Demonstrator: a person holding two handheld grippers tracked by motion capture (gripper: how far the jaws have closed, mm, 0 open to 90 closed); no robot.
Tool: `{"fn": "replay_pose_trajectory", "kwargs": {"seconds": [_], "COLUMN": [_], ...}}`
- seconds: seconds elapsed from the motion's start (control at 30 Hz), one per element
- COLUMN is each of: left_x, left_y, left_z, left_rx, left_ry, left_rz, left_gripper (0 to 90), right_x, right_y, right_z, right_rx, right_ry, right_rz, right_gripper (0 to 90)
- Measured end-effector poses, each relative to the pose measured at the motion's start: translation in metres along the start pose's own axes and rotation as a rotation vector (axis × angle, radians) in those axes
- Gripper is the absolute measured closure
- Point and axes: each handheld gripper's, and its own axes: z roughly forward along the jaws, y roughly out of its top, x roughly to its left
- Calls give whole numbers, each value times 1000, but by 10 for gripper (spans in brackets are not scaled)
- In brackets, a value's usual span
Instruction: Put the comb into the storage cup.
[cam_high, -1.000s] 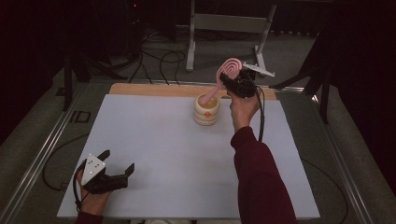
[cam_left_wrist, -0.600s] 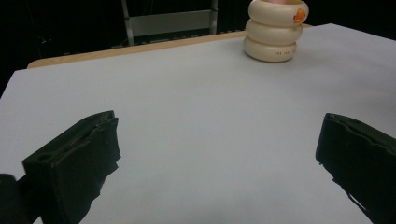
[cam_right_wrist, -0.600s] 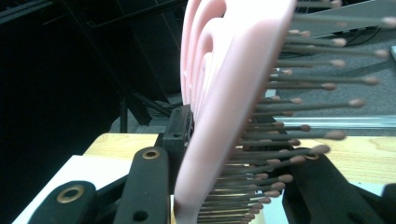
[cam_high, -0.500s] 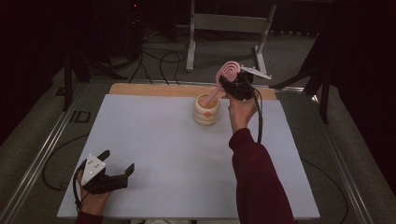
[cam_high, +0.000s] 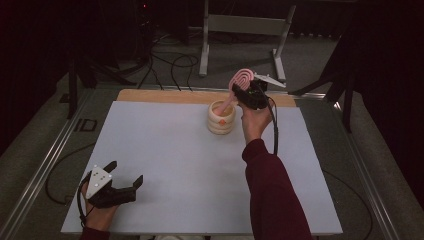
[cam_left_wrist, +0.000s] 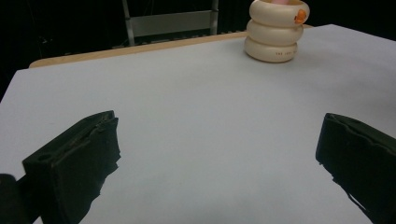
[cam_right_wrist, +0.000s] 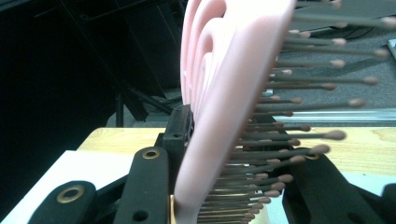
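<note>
The pale grey mat-covered table (cam_high: 165, 165) carries one landmark, a cream holder shaped like three stacked rings (cam_high: 221, 117), standing upright near the table's far edge, just in front of the bare wooden strip (cam_high: 160, 95) there.

The task's thing, a pink plastic hairbrush with dark round-tipped bristles (cam_high: 240, 82), hangs over that holder. Its long axis runs on a slant: the handle end dips into the holder's open mouth, and the rounded head leans up and away to the holder's far right. The right gripper (cam_high: 248, 93) sits on the holder's right side with its jaws closed on the brush head; in the right gripper view the pink head (cam_right_wrist: 219, 107) stands clamped between the two black jaws, bristles sticking out to one side.

The left gripper (cam_high: 126, 180) rests on the table's near left corner, well apart from the holder, its jaws spread wide with nothing between them.

So the right hand is the nearer one, and the coming move likely turns on bringing the slanted brush upright, so that it sinks along the holder's vertical bore.
</note>
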Motion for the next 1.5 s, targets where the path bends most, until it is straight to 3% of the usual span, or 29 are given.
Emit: {"fn": "replay_pose_trajectory", "kwargs": {"seconds": [0.67,1.5], "left_x": [0,0], "left_y": [-1,-1], "left_z": [1,1], "left_rx": [3,1], "left_ry": [-3,-4], "left_rz": [0,1], "left_gripper": [1,1], "right_x": [6,3], "right_y": [-7,-19], "right_z": [8,18], "right_rx": [16,38], "right_ry": [-6,-21], "right_rz": [-5,-6], "right_gripper": [640,640]}}
